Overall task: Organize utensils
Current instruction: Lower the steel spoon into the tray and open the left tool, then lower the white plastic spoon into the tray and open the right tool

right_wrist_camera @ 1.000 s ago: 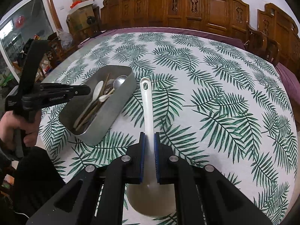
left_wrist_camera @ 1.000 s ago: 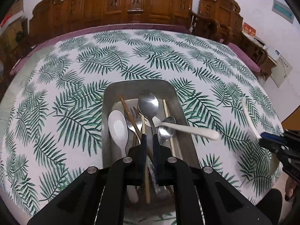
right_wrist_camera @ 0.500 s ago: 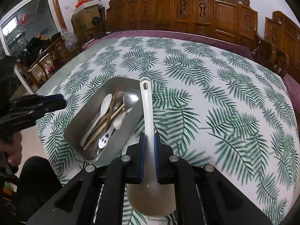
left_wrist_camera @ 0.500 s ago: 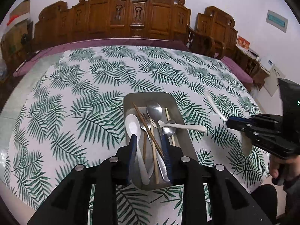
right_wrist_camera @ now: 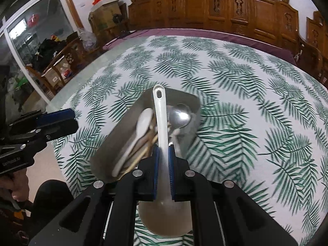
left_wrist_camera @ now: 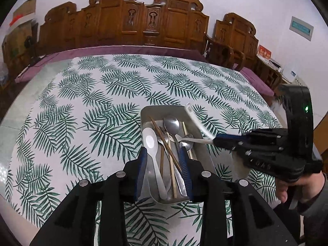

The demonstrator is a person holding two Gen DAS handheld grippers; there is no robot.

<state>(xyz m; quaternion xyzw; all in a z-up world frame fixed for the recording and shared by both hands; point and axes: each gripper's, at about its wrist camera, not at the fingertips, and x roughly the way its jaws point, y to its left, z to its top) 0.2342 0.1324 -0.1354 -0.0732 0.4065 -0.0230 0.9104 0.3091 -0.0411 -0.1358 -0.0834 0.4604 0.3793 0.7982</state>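
A metal tray [left_wrist_camera: 207, 153] [right_wrist_camera: 114, 143] on the leaf-print table holds a white spoon [left_wrist_camera: 150, 141], a steel spoon [left_wrist_camera: 171, 124], chopsticks [left_wrist_camera: 164, 141] and other cutlery. My left gripper [left_wrist_camera: 164, 157] is open and empty, just above the tray's near end. My right gripper [right_wrist_camera: 163, 153] is shut on a white ladle [right_wrist_camera: 161, 119], whose handle points out over the tray while its bowl hangs under the gripper. In the left wrist view the right gripper [left_wrist_camera: 217, 141] comes in from the right with the ladle handle [left_wrist_camera: 196, 121] over the tray's right rim.
The round table [left_wrist_camera: 92, 102] has a leaf-print cloth and a purple edge. Carved wooden chairs [left_wrist_camera: 147, 22] line the far side. Boxes and clutter [right_wrist_camera: 61, 61] stand beyond the table's left side in the right wrist view.
My left gripper let go of the steel spoon, opened and drew back. My right gripper carried the white ladle left until its handle is over the tray.
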